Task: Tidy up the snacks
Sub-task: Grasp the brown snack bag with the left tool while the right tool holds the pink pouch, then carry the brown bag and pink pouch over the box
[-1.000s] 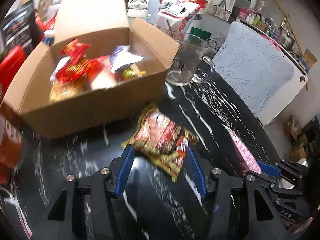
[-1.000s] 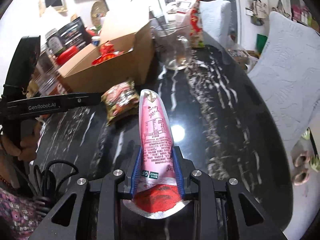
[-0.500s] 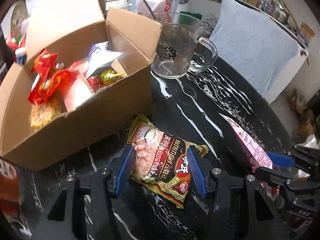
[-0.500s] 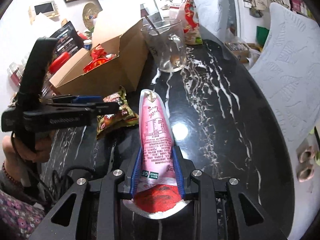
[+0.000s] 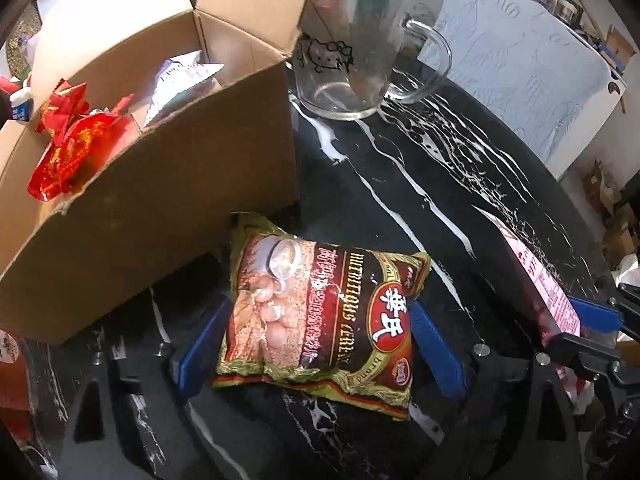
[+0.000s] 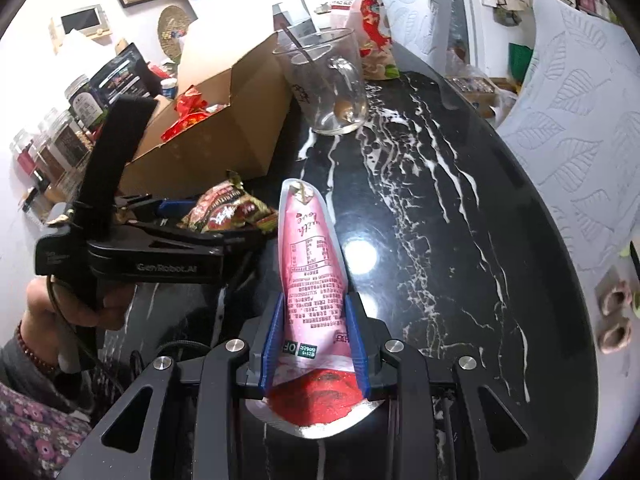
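Left wrist view shows the left gripper (image 5: 320, 340) with its blue jaws opening wide, one on each side of a cereal packet (image 5: 320, 316) that lies flat on the black marble table (image 5: 420, 168) at lower centre of the frame. The pads stand just clear of the packet's edges and do not press on it. The packet's top corner sits against the front wall of a cardboard box (image 5: 160, 200), which fills the upper left and holds red foil wrappers (image 5: 68, 136) and a white sachet (image 5: 180, 80). A glass mug (image 5: 360, 60) with a cartoon drawing stands just beside the box's right corner at upper centre.

In the right wrist view, the right gripper (image 6: 314, 344) at lower centre has its jaws set narrow and clamped on the lower part of a pink pouch (image 6: 310, 264), which points up the frame over the table. At left, a hand (image 6: 80, 308) grips the handle of the left gripper.
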The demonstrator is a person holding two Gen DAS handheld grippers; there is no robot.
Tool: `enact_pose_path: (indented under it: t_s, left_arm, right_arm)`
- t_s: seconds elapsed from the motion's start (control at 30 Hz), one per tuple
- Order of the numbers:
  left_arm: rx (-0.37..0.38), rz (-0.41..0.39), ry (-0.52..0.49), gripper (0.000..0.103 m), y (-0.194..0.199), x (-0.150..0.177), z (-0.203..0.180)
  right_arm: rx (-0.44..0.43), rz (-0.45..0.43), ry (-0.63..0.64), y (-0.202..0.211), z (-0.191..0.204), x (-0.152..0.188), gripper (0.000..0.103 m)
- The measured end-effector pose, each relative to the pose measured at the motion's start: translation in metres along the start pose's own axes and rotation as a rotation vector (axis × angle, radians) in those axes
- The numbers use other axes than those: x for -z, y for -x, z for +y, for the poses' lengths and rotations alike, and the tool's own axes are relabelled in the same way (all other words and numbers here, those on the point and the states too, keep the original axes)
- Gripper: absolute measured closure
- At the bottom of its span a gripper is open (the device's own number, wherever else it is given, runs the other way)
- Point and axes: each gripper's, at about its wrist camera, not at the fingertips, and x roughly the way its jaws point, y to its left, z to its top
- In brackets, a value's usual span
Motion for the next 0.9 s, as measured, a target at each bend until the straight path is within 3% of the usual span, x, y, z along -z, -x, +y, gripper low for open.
enact_pose_path:
  t_s: [0.07,0.13,0.27,0.47,0.9]
  left_arm:
    - [0.001,-0.008,0.014,0.014,0.001,0.001,0.001]
    - [0.001,-0.034,0.024,0.029,0.007,0.005,0.004]
    - [0.011,-0.054,-0.002,0.042,0.021,0.013,0.003]
    - [0.055,-0.04,0.029,0.044,0.036,0.03,0.005]
    - [0.016,-0.063,0.171,0.044,0.084,0.084,0.035]
  right_arm:
    - [0.002,0.0,-0.006,0.001,0.0,0.001,0.073]
    - [0.003,-0.002,-0.01,0.002,-0.001,0.002,0.073]
    - [0.0,-0.001,-0.022,0.002,-0.002,0.004,0.073]
    - [-0.016,-0.005,-0.009,-0.001,0.003,0.007,0.073]
    - [-0.082,-0.01,0.038,-0.001,0.036,0.021,0.073]
